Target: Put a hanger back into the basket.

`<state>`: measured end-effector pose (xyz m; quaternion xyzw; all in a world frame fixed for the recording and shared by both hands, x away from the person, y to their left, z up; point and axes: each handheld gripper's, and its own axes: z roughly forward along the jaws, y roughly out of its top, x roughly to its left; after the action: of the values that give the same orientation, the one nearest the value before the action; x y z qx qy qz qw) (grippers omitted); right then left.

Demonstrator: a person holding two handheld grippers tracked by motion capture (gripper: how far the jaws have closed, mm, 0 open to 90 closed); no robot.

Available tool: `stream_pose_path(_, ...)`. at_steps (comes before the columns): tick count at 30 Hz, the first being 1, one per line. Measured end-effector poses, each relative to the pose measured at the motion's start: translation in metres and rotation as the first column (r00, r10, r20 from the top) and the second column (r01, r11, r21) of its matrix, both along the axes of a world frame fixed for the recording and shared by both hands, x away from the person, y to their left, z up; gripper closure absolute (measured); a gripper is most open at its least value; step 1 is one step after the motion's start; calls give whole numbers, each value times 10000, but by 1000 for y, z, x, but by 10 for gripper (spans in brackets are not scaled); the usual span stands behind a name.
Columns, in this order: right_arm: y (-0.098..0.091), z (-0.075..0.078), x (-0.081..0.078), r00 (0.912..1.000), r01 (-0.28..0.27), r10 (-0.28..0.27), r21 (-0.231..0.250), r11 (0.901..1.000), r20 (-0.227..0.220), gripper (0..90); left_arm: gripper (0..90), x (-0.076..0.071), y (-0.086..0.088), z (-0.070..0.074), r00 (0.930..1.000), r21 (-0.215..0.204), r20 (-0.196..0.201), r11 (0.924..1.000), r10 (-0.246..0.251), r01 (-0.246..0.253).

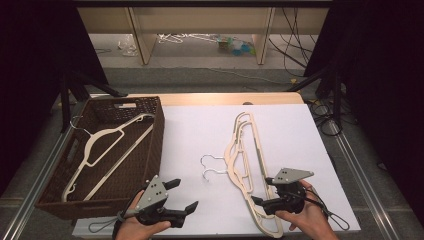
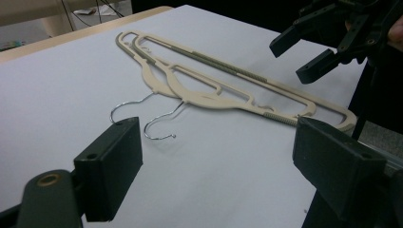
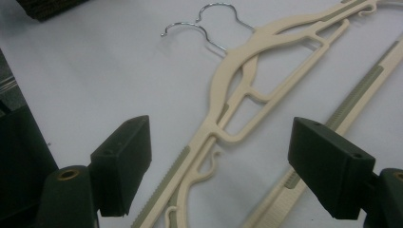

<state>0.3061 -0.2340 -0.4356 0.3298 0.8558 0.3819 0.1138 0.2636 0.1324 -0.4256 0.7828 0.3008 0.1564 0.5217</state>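
Observation:
Two cream plastic hangers [image 1: 247,165] with metal hooks [image 1: 212,167] lie stacked on the white table sheet, right of centre. A third cream hanger [image 1: 107,150] rests inside the brown wicker basket [image 1: 155,145] at the left. My left gripper [image 1: 184,194] hovers near the front edge beside the basket's front right corner, jaws open and empty, facing the hangers [image 2: 214,90]. My right gripper [image 1: 261,191] stands open over the near end of the stacked hangers [image 3: 247,95], with nothing between its jaws. In the left gripper view the right gripper [image 2: 294,59] hangs open above the hangers' far end.
The white sheet [image 1: 200,135] covers a wooden table [image 1: 210,98]. The basket's corner [image 3: 47,7] lies beyond the hooks [image 3: 204,23] in the right gripper view. Shelving legs, cables and small clutter lie on the floor behind the table.

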Motion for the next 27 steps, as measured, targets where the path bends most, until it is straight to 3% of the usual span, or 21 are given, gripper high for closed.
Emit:
stream_pose_path(2,4,-1,0,9999,-154,155,-123,9998,64,243,170,1,2,-2,9995,285,304,9996,67,-76)
stream_pose_path(7,21,-7,-3,9991,-410,405,-410,9983,-129,279,170,3,6,-6,9992,266,272,9992,279,-286)
stream_pose_path(10,34,-15,0,9987,-460,437,-983,9941,-254,322,170,3,6,-7,9993,318,233,9990,305,-312)
stream_pose_path(12,41,-22,2,9977,-415,335,-1400,9893,-592,327,170,3,5,-8,9995,373,195,9990,258,-265)
stream_pose_path(14,44,-26,2,9965,-486,370,-1586,9862,-753,346,170,3,4,-10,9997,320,167,9994,153,-158)
stream_pose_path(15,44,-25,0,9924,-493,288,-1720,9839,-1200,353,170,3,4,-11,9998,345,98,9992,190,-194)
stream_pose_path(19,45,-30,2,9907,-394,85,-2264,9732,-1360,374,172,3,3,-13,9999,397,26,9991,123,-124)
stream_pose_path(20,45,-30,3,9876,-378,13,-2302,9724,-1569,383,173,3,2,-13,9999,389,13,9992,116,-117)
stream_pose_path(27,44,-33,8,9882,-493,73,-2724,9609,-1533,473,174,3,2,-14,9999,377,-71,9993,76,-73)
